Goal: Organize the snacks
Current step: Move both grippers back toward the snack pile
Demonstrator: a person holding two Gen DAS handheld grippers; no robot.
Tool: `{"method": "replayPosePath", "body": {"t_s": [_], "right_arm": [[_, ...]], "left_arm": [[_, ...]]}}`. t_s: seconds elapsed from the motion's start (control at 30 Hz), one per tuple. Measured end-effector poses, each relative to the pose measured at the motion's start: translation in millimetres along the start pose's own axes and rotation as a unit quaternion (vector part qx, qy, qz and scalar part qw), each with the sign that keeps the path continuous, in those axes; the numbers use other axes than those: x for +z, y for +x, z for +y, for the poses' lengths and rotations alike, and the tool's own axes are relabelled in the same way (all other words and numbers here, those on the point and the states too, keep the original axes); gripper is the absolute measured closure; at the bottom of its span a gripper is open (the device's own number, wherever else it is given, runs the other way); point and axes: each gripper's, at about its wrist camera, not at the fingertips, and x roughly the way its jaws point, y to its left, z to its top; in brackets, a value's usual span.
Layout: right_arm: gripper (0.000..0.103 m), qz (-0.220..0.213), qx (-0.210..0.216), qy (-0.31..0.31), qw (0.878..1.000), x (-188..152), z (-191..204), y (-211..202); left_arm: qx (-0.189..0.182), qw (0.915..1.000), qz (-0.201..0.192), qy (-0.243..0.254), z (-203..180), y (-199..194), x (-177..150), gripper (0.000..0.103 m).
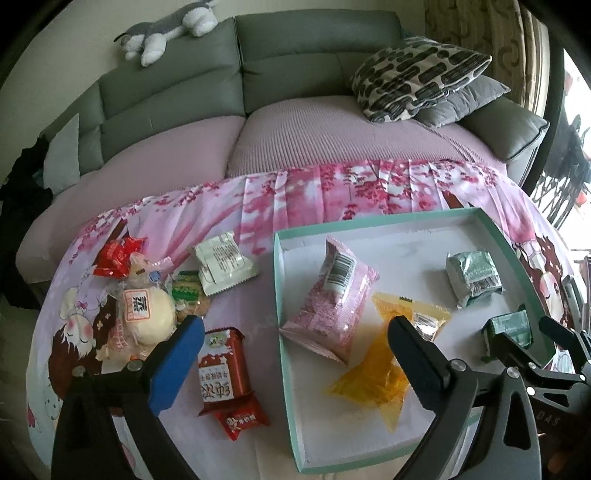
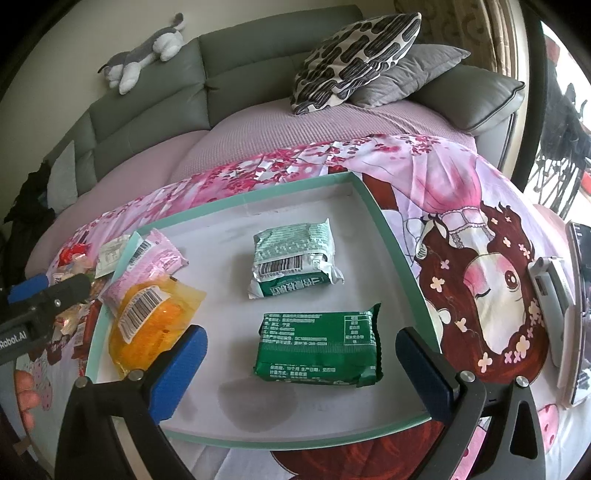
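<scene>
A shallow teal-rimmed white box [image 1: 282, 343] [image 2: 402, 243] lies on the table. In it are a pink packet [image 1: 332, 299] [image 2: 147, 258], an orange packet [image 1: 380, 373] [image 2: 147, 314], a pale green packet [image 1: 472, 277] [image 2: 291, 258] and a dark green packet [image 2: 319, 343] [image 1: 511, 326]. Left of the box lie a red packet [image 1: 221, 369], a white bun packet [image 1: 147, 310] and a white-green sachet [image 1: 221, 262]. My left gripper [image 1: 295, 358] is open and empty, straddling the box's left wall. My right gripper [image 2: 303, 365] is open and empty around the dark green packet.
A pink floral cloth [image 1: 332, 192] covers the table. Behind it stands a grey sofa [image 1: 295, 66] with cushions [image 1: 417, 77] and a plush toy [image 1: 166, 29]. A phone and a white device [image 2: 554, 291] lie at the table's right edge.
</scene>
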Motion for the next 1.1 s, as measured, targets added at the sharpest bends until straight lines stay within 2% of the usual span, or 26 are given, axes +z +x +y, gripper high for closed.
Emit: {"method": "replayPosePath", "body": {"t_s": [0.4, 0.47, 0.57, 0.63, 0.9, 1.1], "right_arm": [[0.000, 0.006, -0.007, -0.018, 1.000, 2.3, 14.1, -5.5], [0.000, 0.005, -0.006, -0.022, 1.000, 3.3, 19.1, -7.6], [0.000, 0.006, -0.002, -0.028, 1.000, 5.4, 28.1, -11.3], [0.000, 0.006, -0.001, -0.034, 0.999, 6.6, 35.5, -13.5], [0.000, 0.007, 0.003, -0.063, 0.998, 11.9, 70.1, -21.5], [0.000, 0.010, 0.015, -0.091, 0.996, 13.0, 103.8, -24.3]], "left_arm": [[0.012, 0.9998, -0.011, -0.012, 16.1, -12.7, -1.7, 0.003], [0.023, 0.9995, -0.018, -0.017, 20.0, -16.9, -2.4, 0.003], [0.067, 0.9972, -0.021, -0.025, 27.0, -22.7, -3.6, 0.003], [0.091, 0.9950, -0.022, -0.035, 36.0, -26.7, -4.7, 0.003], [0.100, 0.9899, -0.012, -0.100, 94.2, -36.4, -13.2, 0.003], [0.116, 0.9847, -0.010, -0.130, 138.0, -46.9, -23.2, 0.003]]}}
